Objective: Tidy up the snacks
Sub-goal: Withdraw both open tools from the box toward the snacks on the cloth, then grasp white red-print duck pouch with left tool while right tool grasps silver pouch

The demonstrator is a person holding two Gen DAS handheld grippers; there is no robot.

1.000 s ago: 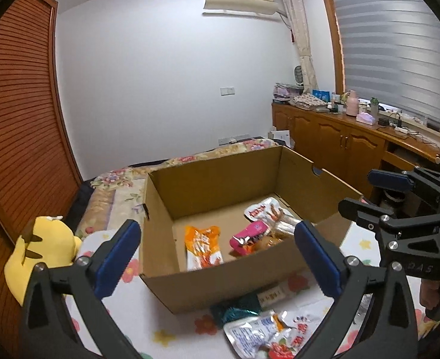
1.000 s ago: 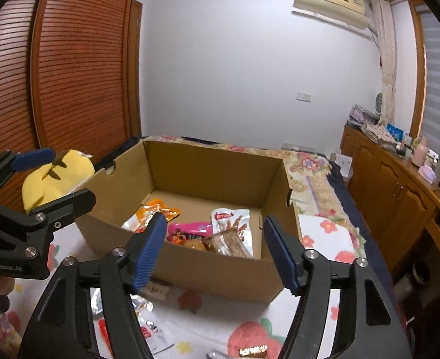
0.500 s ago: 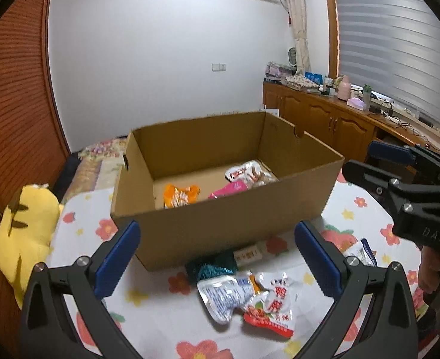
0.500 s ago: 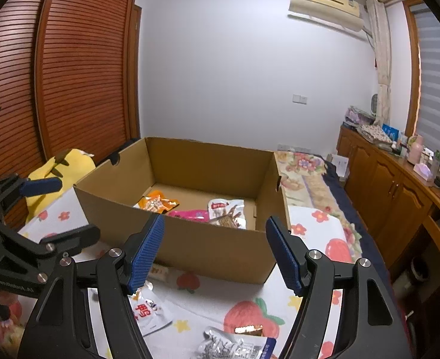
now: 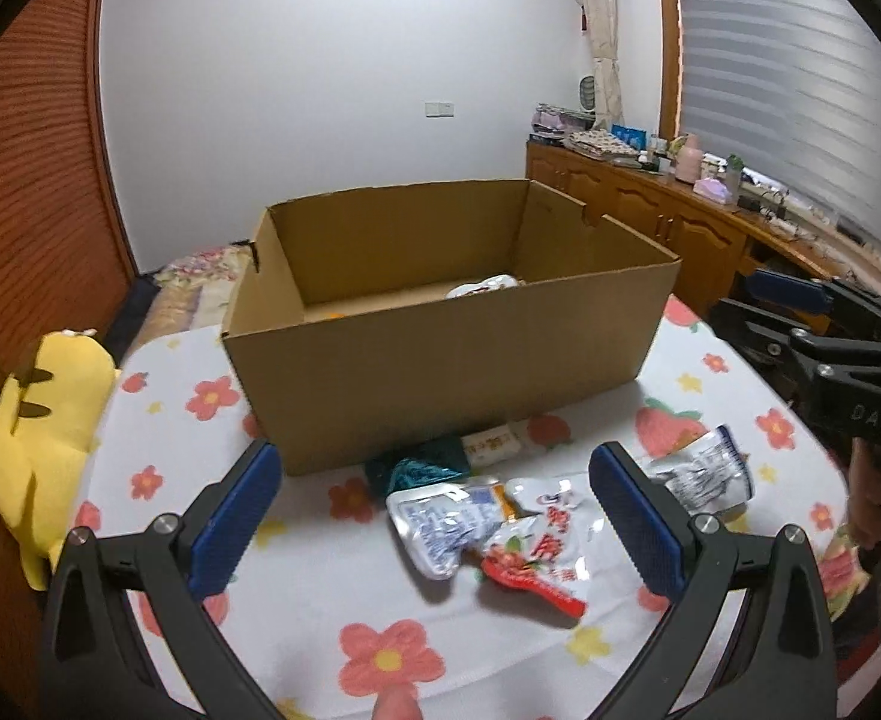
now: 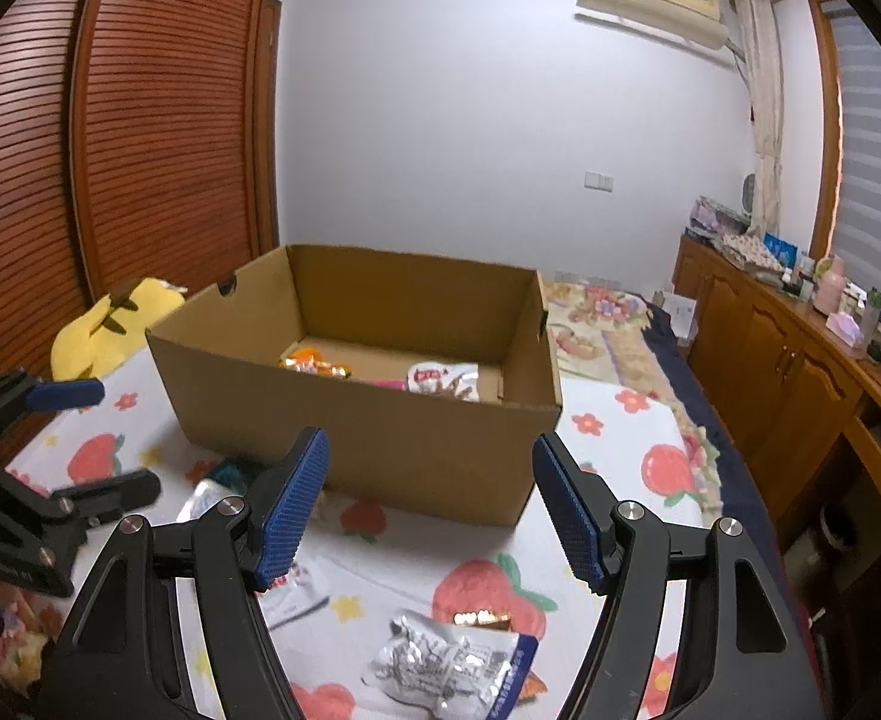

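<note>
An open cardboard box (image 5: 440,372) (image 6: 380,444) stands on the flowered tablecloth and holds several snack packets (image 6: 443,378). In front of it lie a white and blue packet (image 5: 446,522), a red and white packet (image 5: 536,558), a teal packet (image 5: 422,468) and a silver packet (image 5: 704,471) (image 6: 458,660). My left gripper (image 5: 434,510) hangs open just above the white and red packets, nothing between its blue pads. My right gripper (image 6: 428,504) is open too, above the silver packet and facing the box's near wall.
A yellow plush toy (image 5: 44,420) (image 6: 110,324) lies at the table's left edge. Wooden cabinets (image 6: 800,372) with clutter on top run along the right wall. Slatted wooden doors (image 6: 140,150) stand at the left. A bed with floral cover (image 6: 602,324) lies behind the box.
Both grippers have sunk and drawn back from the box. The box's inside is now mostly hidden by its near wall, and the loose packets in front have come into view. Jaws unchanged.
</note>
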